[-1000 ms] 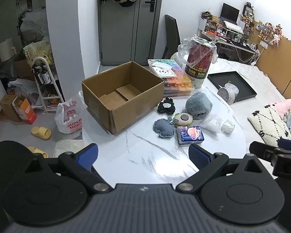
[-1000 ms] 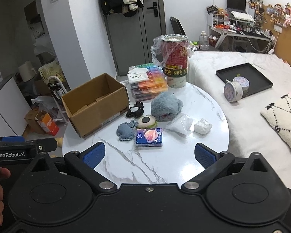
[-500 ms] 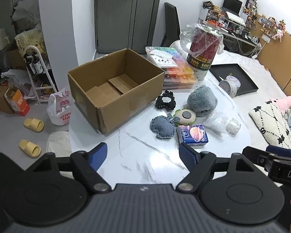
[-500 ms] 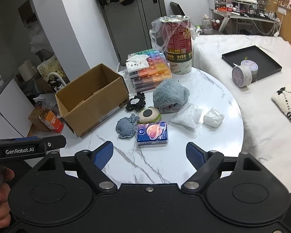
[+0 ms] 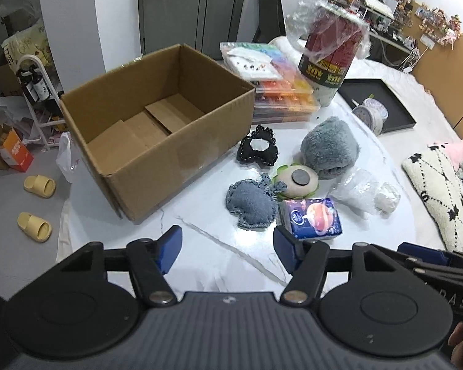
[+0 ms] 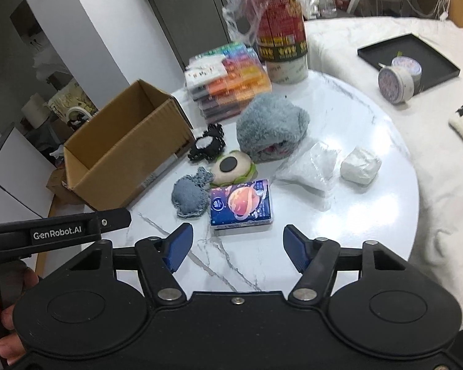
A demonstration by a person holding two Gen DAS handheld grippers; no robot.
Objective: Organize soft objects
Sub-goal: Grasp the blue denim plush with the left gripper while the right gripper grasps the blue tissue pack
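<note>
Soft things lie together on the white marble table (image 5: 219,256): a denim pouch (image 5: 252,204) (image 6: 189,196), a blue tissue pack (image 5: 312,217) (image 6: 240,207), a round burger-like cushion (image 5: 298,180) (image 6: 231,166), a black scrunchie (image 5: 258,149) (image 6: 207,146), a grey fluffy roll (image 5: 329,147) (image 6: 271,126), a clear bag (image 5: 353,192) (image 6: 309,169) and a white wad (image 5: 386,198) (image 6: 360,166). An open, empty cardboard box (image 5: 157,129) (image 6: 123,148) stands to their left. My left gripper (image 5: 228,251) is open, just short of the pouch. My right gripper (image 6: 237,248) is open, just short of the tissue pack.
Stacked colourful plastic cases (image 5: 277,89) (image 6: 231,83) and a tall red can in plastic wrap (image 5: 330,55) (image 6: 281,43) stand at the table's far side. A black tray (image 5: 382,104) (image 6: 410,55) with a round tin lies on the bed to the right. Slippers (image 5: 37,203) lie on the floor left.
Both grippers have moved forward and down towards the soft things, which now look larger and closer. Both stay open. Nothing on the table has moved.
</note>
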